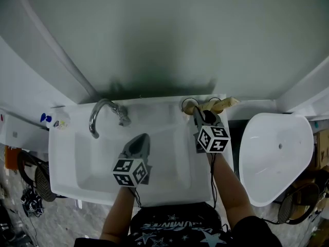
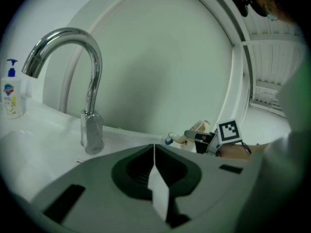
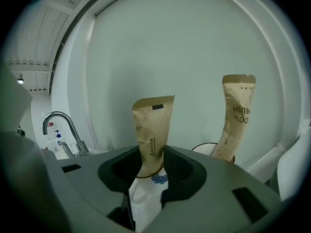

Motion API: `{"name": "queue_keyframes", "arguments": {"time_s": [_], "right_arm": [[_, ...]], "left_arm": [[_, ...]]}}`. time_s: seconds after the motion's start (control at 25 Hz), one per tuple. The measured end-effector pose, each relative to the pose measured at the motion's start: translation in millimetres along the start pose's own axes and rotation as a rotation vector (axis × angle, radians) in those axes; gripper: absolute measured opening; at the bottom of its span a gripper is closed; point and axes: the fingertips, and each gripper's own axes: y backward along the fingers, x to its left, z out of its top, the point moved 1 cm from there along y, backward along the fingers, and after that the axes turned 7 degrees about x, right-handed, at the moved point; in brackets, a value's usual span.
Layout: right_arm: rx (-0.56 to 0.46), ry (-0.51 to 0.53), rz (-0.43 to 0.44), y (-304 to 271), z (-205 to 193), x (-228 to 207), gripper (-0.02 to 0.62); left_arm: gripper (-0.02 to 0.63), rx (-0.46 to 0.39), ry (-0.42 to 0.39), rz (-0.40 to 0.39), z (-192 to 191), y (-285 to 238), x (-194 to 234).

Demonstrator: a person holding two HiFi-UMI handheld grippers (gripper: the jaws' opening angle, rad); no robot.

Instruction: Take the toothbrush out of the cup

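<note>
Currently the right claw [image 3: 151,165] is clamped on the paper-wrapped toothbrush [image 3: 153,125] at frame centre, above the cup [image 3: 155,180] it stands in, probably for a straight lift. Left claw [image 2: 154,171] is together and empty over the sink [image 1: 67,153], likely kept clear.

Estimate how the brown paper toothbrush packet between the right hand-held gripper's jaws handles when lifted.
Probably stiff lengthwise: the brown paper toothbrush packet stands upright and unbent. The wrapper likely creases under squeeze, since it narrows between the jaws of the right hand-held gripper. The matte paper probably won't slip much.
</note>
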Motion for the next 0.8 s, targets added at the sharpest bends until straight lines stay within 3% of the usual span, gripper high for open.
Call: {"name": "queue_keyframes", "arguments": {"time_s": [0.08, 0.4, 0.8], "right_arm": [[0.006, 0.002, -0.002, -2, -1, 1, 0.115], [0.006, 0.007, 0.014, -1, 1, 3, 0.061], [-0.108, 0.043, 0.046, 30, 42, 15, 0.057]], "left_arm": [[0.020, 0.002, 0.003, 0.003, -1, -1, 1], [0.020, 0.013, 0.000, 0.011, -7, 0, -5], [0.020, -0.009, -0.014, 0.016, -3, 11, -17]]}}
